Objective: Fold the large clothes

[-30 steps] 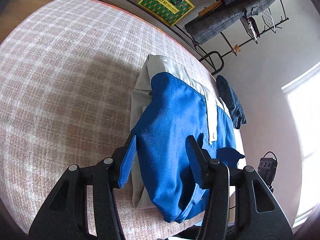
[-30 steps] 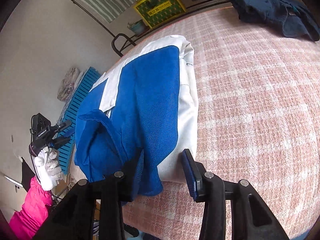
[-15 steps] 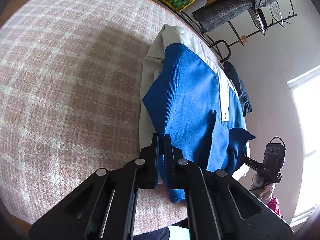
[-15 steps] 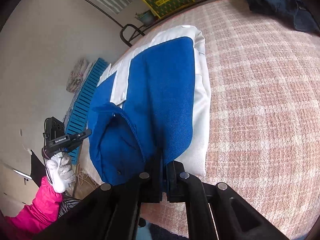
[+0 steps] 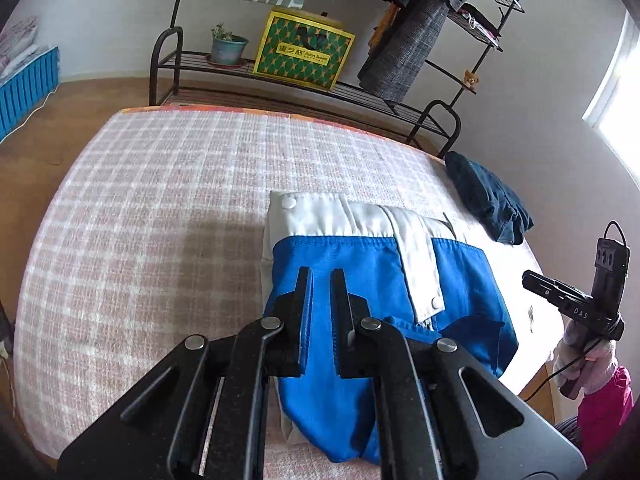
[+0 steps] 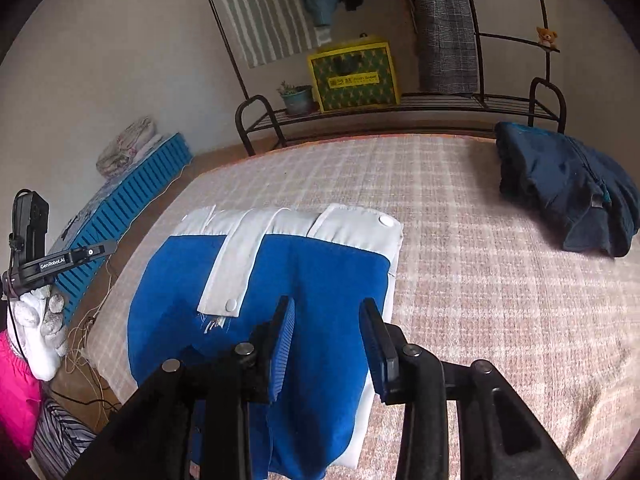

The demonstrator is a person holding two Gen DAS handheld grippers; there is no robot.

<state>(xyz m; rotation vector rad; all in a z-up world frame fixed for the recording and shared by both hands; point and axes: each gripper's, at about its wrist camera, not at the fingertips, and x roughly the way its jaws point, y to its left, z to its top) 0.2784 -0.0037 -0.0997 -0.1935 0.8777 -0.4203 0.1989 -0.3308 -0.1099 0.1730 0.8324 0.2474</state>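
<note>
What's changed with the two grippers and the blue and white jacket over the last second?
The left gripper and right gripper closed on the near edge of the blue and white jacket, then rose. The right has just been opening, nothing pinched; the left is shut, and whether it pinches cloth is unclear. The jacket stays folded on the bed; the dark blue garment has not moved.
</note>
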